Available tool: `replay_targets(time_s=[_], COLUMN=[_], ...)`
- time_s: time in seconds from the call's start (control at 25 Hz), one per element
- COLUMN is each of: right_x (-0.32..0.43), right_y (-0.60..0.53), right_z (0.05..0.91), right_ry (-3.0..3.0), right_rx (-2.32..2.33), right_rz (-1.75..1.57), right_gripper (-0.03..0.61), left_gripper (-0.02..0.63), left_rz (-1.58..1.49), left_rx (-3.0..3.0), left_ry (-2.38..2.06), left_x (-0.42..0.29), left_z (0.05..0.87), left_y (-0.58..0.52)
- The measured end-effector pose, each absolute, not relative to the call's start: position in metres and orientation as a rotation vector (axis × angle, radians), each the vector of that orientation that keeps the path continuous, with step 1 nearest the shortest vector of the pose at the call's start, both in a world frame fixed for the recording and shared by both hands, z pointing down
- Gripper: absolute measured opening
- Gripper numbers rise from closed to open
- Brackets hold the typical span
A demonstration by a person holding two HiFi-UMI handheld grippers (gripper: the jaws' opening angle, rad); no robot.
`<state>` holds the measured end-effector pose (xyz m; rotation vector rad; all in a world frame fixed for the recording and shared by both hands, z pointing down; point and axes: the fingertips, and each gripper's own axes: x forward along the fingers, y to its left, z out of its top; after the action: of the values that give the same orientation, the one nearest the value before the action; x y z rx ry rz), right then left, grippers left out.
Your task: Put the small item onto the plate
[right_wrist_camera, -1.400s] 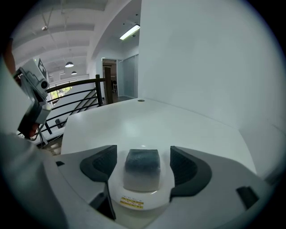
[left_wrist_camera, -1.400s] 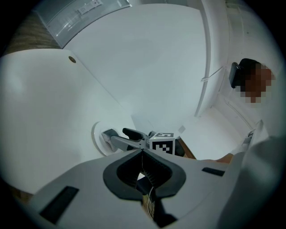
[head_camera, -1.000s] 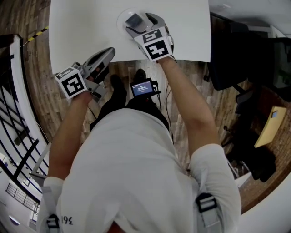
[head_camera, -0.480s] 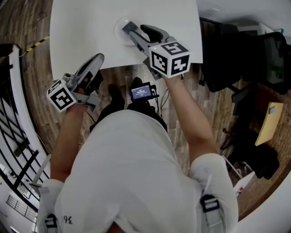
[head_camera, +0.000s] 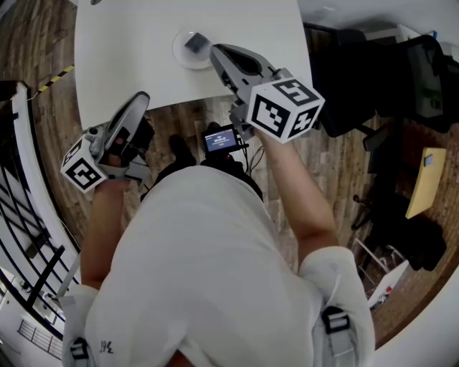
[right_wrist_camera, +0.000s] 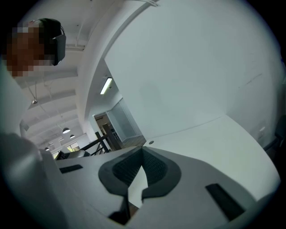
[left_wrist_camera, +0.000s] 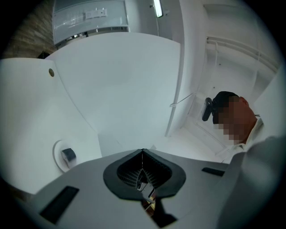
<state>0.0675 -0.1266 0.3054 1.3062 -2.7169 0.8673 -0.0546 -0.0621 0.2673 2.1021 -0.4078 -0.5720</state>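
Although the right gripper (head_camera: 213,49), jaws just closed empty, overlaps the rim of the plate (head_camera: 179,56) near the front edge of the desk (head_camera: 122,50), the small item (head_camera: 195,43) shows there. At that edge, the left gripper (head_camera: 143,97) is closed too.

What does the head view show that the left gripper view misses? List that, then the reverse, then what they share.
Head view only: the right tongs near the plate, their jaws having just been closing with nothing between them; their marker cube; the wooden floor; a small screen. Left gripper view only: a ceiling light and a person's head. Both: the white table, the plate carrying the small item, and the left tongs, shut and empty.
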Motion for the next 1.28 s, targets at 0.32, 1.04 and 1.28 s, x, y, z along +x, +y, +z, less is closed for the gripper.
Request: replay_targets(time_s=[0.32, 1.04, 1.28], right_x=[0.080, 0.132, 0.146], right_y=[-0.095, -0.047, -0.042], right_z=[0.276, 0.224, 0.224], right_ry=[-2.788, -2.935, -2.956], right_rx=[1.343, 1.278, 1.223], right_rz=[0.843, 0.814, 0.815], right_gripper=[0.002, 0.002, 0.002], left_gripper=[0.005, 0.005, 0.005], left_rz=[-0.593, -0.665, -0.672], left_rx=[2.112, 2.109, 2.114], left_ry=[-0.362, -0.368, -0.406], left_x=[-0.066, -0.016, 0.001], left_z=[0.249, 0.224, 0.227], left_y=[-0.033, 0.000, 0.005])
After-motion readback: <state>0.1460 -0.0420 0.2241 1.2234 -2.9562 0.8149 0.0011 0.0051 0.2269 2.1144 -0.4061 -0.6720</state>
